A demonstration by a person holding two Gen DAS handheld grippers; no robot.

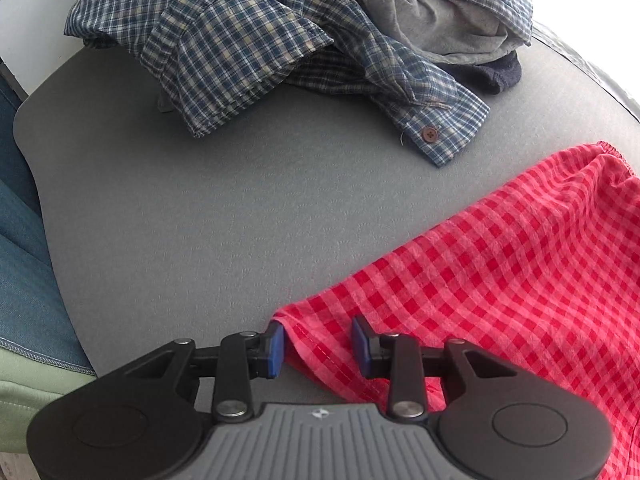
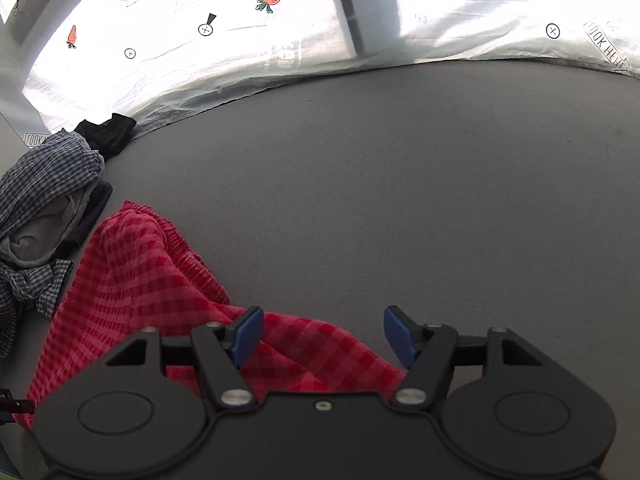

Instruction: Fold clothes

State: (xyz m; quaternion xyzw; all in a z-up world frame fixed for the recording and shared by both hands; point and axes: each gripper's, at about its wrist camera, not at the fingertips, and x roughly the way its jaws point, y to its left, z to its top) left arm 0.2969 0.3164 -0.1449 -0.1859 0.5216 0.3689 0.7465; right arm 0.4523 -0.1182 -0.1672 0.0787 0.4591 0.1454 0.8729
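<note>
A red checked garment (image 1: 500, 272) lies crumpled on the grey table mat (image 1: 192, 216); it also shows in the right wrist view (image 2: 132, 280). My left gripper (image 1: 318, 346) is open, its blue pads on either side of the garment's near left hem corner. My right gripper (image 2: 324, 334) is open wide, with the garment's near right corner lying between and under its fingers. A pile of a blue plaid shirt (image 1: 248, 40) and a grey garment (image 1: 436, 20) sits at the back left of the mat.
A dark garment (image 2: 108, 134) lies by the pile (image 2: 44, 200). A white printed sheet (image 2: 240, 48) hangs behind the mat's (image 2: 400, 184) far edge. Blue and green cloth (image 1: 24, 280) lies off the mat's left edge.
</note>
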